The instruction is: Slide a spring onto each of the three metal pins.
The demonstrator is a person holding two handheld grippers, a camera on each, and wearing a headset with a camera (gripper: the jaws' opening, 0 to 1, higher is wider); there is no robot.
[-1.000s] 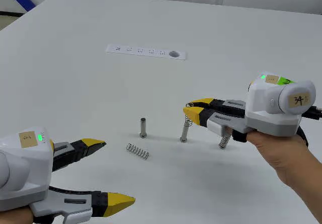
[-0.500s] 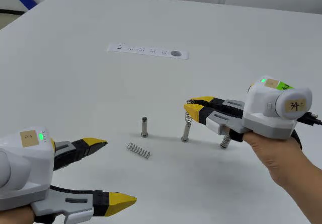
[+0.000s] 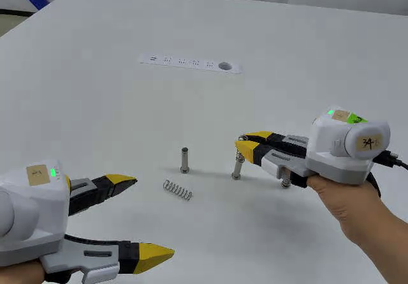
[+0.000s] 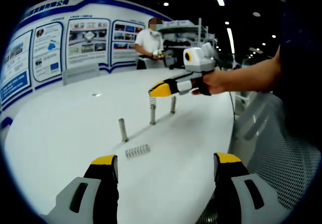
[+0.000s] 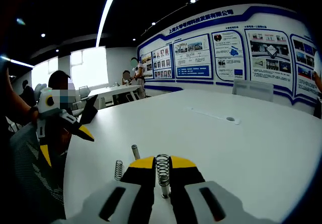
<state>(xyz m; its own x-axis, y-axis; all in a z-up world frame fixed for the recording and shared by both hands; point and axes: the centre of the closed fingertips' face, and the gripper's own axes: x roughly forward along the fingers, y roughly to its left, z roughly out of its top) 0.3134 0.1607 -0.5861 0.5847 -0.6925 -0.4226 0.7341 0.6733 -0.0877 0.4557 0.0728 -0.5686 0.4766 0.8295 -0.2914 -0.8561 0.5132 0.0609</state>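
Three metal pins stand on the white table (image 3: pixel 95 105). The left pin (image 3: pixel 185 159) (image 4: pixel 123 130) (image 5: pixel 135 152) is bare. My right gripper (image 3: pixel 245 143) (image 5: pixel 157 164) is shut on a spring (image 5: pixel 162 165) (image 4: pixel 152 101) that sits over the top of the middle pin (image 3: pixel 237 167) (image 4: pixel 152 114). The right pin (image 3: pixel 285 181) (image 4: pixel 173 104) carries a spring and is mostly hidden behind that gripper. A loose spring (image 3: pixel 177 190) (image 4: pixel 137 151) (image 5: pixel 118 169) lies in front of the bare pin. My left gripper (image 3: pixel 140 217) (image 4: pixel 166 163) is open at the near left, well short of the loose spring.
A white power strip (image 3: pixel 188 63) (image 5: pixel 216 115) lies flat toward the far side of the table. Other people stand at the back of the room, beyond the table. The table edge runs close on the near side in the left gripper view.
My right gripper has dipped slightly with the spring over the middle pin. The left gripper and the loose spring have stayed put; the head camera shifted a little.
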